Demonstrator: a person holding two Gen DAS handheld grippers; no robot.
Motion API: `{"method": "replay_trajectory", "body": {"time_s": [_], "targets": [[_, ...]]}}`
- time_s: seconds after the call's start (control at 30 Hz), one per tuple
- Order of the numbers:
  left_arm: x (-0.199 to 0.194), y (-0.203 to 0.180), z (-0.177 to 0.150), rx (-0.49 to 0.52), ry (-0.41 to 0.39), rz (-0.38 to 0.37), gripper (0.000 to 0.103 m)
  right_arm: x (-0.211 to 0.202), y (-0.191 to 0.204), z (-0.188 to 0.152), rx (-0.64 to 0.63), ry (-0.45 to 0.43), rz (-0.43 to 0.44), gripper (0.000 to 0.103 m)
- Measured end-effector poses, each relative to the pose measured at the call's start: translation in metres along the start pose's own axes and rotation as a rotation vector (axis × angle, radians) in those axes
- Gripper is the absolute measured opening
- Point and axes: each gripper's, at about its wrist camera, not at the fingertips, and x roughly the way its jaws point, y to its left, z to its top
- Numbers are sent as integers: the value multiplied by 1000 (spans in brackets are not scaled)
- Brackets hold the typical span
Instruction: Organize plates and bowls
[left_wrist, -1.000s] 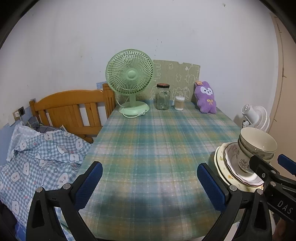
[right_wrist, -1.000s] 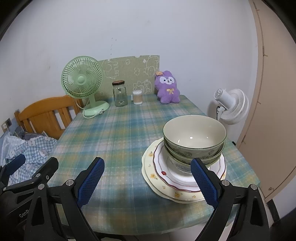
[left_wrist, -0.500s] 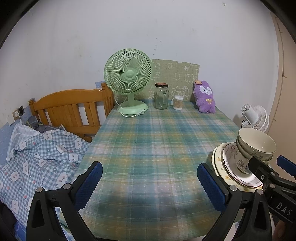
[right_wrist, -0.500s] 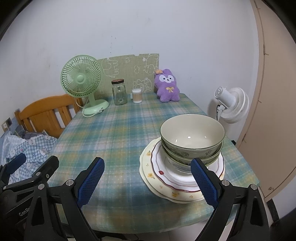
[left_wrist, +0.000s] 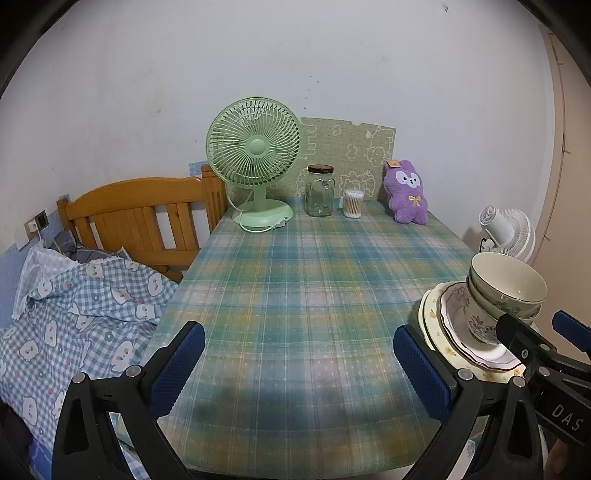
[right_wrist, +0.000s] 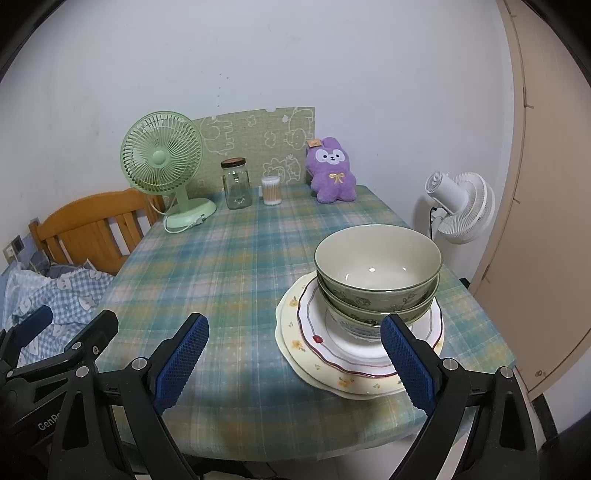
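Jaws of both the left gripper (left_wrist: 298, 365) and the right gripper (right_wrist: 295, 360) stand wide apart, holding nothing, above the near edge of the plaid table (right_wrist: 236, 258). On its right side 2 plates (right_wrist: 332, 354) lie stacked, with 3 nested bowls (right_wrist: 376, 258) on them, the top one empty. At the far edge a lidded glass jar (right_wrist: 236, 184) looks empty; beside it stands a small tub of cotton swabs (right_wrist: 271, 190). Partial lettering reads "GenR" and "DAS" on the gripper bodies.

A plaid-clothed worktop (right_wrist: 236, 266) carries a plate stack (right_wrist: 332, 354) near its front right corner. Along the far edge stand a green fan (right_wrist: 162, 162), glass jar (right_wrist: 236, 184), swab tub (right_wrist: 271, 190) and purple plush (right_wrist: 332, 170).
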Motion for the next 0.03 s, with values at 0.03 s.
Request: {"method": "replay_trajectory", "body": {"time_s": [0.03], "targets": [[-1, 0, 0, 0, 0, 1, 103, 0, 0, 0, 0, 0, -1, 96]]}}
